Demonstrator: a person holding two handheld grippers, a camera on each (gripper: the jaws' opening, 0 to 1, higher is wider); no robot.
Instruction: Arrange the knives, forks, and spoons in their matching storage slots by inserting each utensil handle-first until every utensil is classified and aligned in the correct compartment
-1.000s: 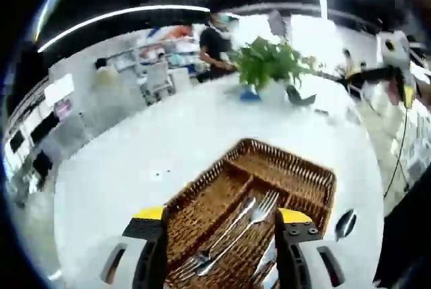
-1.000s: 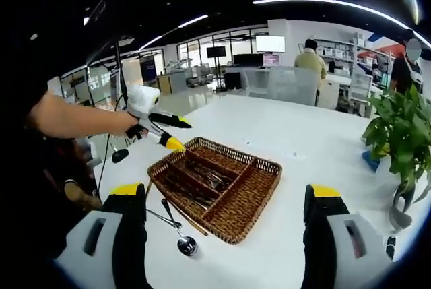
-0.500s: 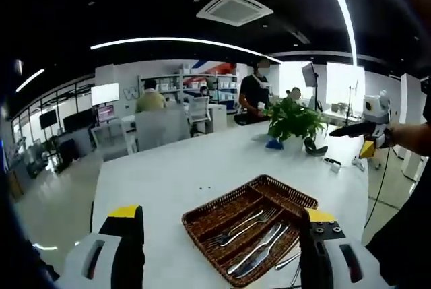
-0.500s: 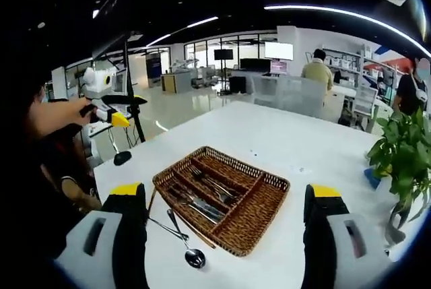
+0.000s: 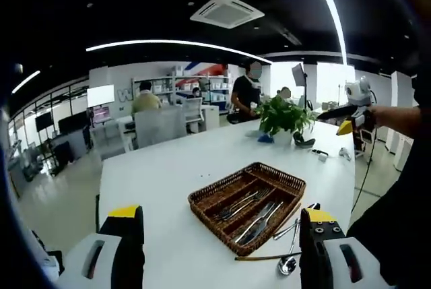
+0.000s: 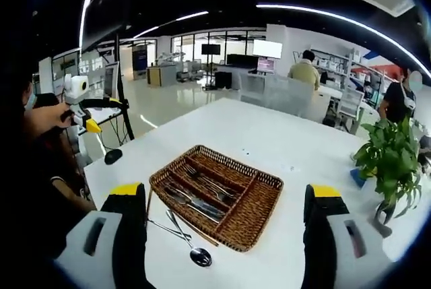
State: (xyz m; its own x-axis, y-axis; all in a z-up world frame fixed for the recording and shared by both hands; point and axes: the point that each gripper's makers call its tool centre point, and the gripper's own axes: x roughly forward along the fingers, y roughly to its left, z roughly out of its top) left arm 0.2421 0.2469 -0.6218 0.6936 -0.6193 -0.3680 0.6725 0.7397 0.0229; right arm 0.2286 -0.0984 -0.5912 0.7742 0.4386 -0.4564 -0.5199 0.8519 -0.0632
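Note:
A brown wicker tray [image 5: 283, 176] [image 6: 202, 149] with long slots lies on the white table. Forks [image 5: 241, 205] [image 6: 210, 182] rest in one slot and knives [image 5: 260, 220] [image 6: 190, 201] in the slot beside it. Two spoons [image 5: 288, 263] [image 6: 196, 254] lie on the table just outside the tray's knife side, with a thin brown stick [image 5: 259, 257] next to them. My left gripper [image 5: 221, 215] is open and empty, well back from the tray; it also shows as the left gripper [image 6: 86, 118] held in a hand off the table's edge. My right gripper [image 6: 225, 191] is open and empty, and appears as the right gripper [image 5: 345, 118].
A potted green plant [image 5: 283, 116] [image 6: 389, 161] stands at the table's far end, small dark items beside it. The table edge [image 6: 101, 168] runs near the tray. Desks, chairs and people fill the office behind.
Both views have pulled back from the tray. The left gripper, close above the forks a second ago, is now drawn away past the table edge. The utensils have not moved.

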